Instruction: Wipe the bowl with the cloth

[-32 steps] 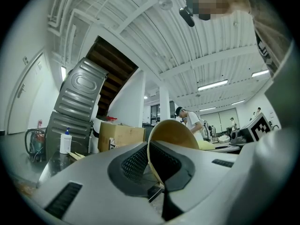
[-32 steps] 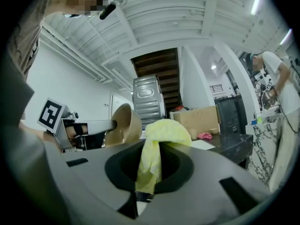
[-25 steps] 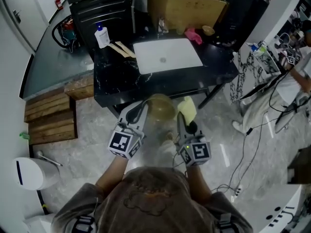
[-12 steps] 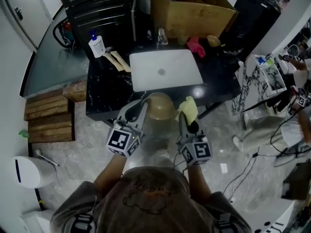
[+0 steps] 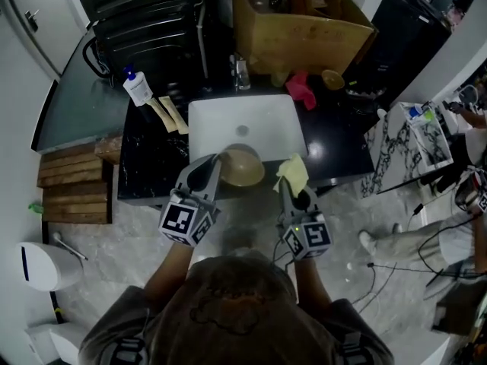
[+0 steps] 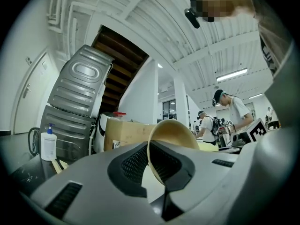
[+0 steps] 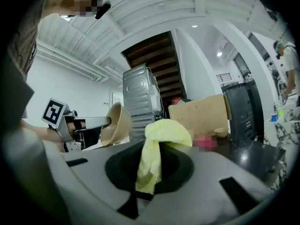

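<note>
A tan bowl (image 5: 242,167) is held by its rim in my left gripper (image 5: 216,166), which is shut on it; the bowl hangs over the near edge of a white sink (image 5: 245,125). In the left gripper view the bowl (image 6: 172,134) stands on edge between the jaws. My right gripper (image 5: 288,179) is shut on a yellow cloth (image 5: 293,172), a short way right of the bowl and apart from it. The right gripper view shows the cloth (image 7: 157,154) bunched between the jaws, with the bowl (image 7: 116,123) off to the left.
The sink sits in a black counter (image 5: 160,158). A soap pump bottle (image 5: 137,87) and wooden sticks (image 5: 166,115) lie at the left, a tap (image 5: 240,71) and a cardboard box (image 5: 303,17) behind, a pink thing (image 5: 301,90) beside them. Cables (image 5: 388,257) trail on the floor at right.
The view has shifted forward, so both grippers now hang over the sink's near edge instead of over the floor. Bowl and cloth stay gripped, about the same distance apart.
</note>
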`<state>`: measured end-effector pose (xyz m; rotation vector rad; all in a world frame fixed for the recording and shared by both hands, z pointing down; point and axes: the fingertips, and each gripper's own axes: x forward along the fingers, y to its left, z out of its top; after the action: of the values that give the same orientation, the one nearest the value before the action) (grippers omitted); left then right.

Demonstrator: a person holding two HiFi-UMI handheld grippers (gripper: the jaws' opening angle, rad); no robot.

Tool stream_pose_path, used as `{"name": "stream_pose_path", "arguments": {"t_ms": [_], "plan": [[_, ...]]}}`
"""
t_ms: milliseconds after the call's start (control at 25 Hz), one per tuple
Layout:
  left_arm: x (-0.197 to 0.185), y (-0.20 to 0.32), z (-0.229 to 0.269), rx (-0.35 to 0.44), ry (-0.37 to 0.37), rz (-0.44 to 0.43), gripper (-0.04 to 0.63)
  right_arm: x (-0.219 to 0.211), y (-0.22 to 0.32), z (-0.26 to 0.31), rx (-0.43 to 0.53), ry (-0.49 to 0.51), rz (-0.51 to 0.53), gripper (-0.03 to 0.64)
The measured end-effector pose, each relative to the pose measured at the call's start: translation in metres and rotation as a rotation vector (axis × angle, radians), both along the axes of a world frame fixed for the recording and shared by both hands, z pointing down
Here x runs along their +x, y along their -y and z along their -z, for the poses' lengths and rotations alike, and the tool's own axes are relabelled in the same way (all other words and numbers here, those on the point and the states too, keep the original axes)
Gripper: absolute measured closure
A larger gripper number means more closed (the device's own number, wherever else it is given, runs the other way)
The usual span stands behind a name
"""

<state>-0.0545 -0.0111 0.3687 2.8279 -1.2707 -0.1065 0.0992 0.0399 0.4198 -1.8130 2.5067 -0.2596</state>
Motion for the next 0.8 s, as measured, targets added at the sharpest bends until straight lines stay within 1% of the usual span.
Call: {"name": "stream_pose_path", "arguments": {"t_ms": [200,520,800], "plan": [[0.013,0.017,-0.009,-0.013,0.01,0.025,0.574,0.014,0.02,-0.012,-0.026,0.004,0.05,0.595],[0.02,0.046,-0.013,-0.017,0.005,0.04,0.575,0.014,0.048,-0.018,-0.043,0.001,0.105,0.595],[0.028,0.09,-0.01,0.001,0.015,0.015,0.575,0.025,0.087,-0.017,-0.028,-0.001,0.096,0.595]]}}
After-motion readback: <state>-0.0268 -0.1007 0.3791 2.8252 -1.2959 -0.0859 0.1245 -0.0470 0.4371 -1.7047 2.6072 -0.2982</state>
